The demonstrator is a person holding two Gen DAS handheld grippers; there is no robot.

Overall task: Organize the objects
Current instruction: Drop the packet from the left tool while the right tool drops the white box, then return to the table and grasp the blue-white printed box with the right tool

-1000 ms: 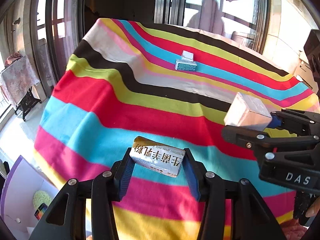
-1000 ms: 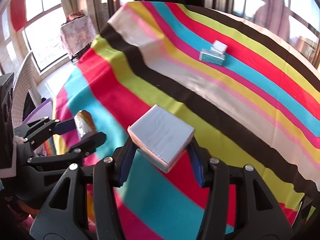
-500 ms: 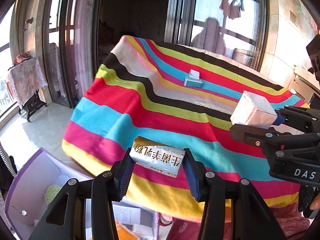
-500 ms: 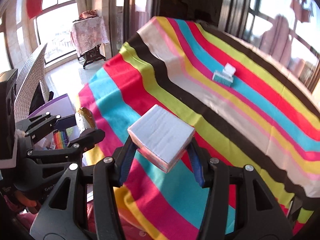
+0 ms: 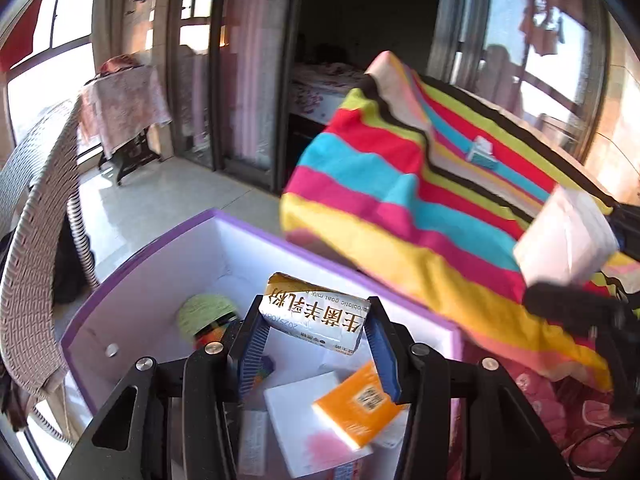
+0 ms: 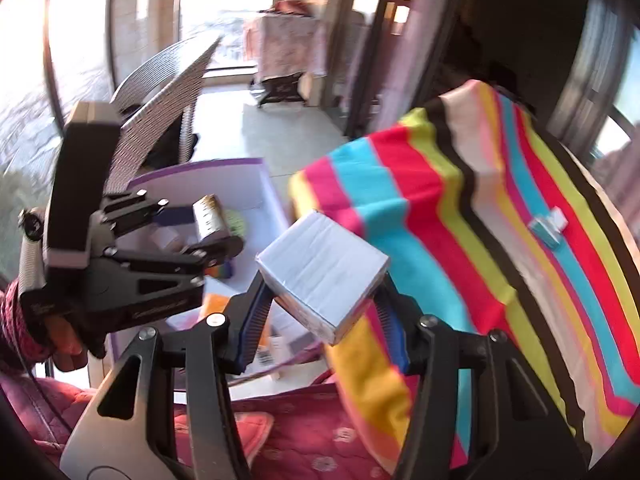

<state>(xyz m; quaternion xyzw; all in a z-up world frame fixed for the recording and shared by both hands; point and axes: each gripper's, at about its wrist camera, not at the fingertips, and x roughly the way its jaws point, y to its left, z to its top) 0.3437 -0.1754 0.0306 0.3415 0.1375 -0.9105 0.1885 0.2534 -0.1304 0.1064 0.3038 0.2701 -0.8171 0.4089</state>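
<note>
My left gripper [image 5: 314, 326] is shut on a gold and silver foil packet [image 5: 314, 316] with printed characters, hanging over the open purple-rimmed storage box [image 5: 168, 240]. My right gripper [image 6: 322, 300] is shut on a white wrapped square pack [image 6: 322, 264], beside the edge of the striped cloth [image 6: 460, 208]. The left gripper [image 6: 214, 236] with the foil packet [image 6: 210, 218] shows at the left of the right wrist view, over the box [image 6: 224, 176]. The white pack [image 5: 568, 240] appears at the right edge of the left wrist view.
Inside the box lie an orange packet [image 5: 358, 404], a white pack [image 5: 302, 416] and a green ball [image 5: 206, 314]. A small teal tissue pack [image 5: 482, 156] rests on the striped cloth [image 5: 400, 208]. A wicker chair [image 5: 36, 216] stands left; red quilted fabric [image 6: 312, 436] lies below.
Both grippers have swung left off the striped table with their loads still gripped. The purple box, earlier at the lower left corner, now lies right under the left gripper.
</note>
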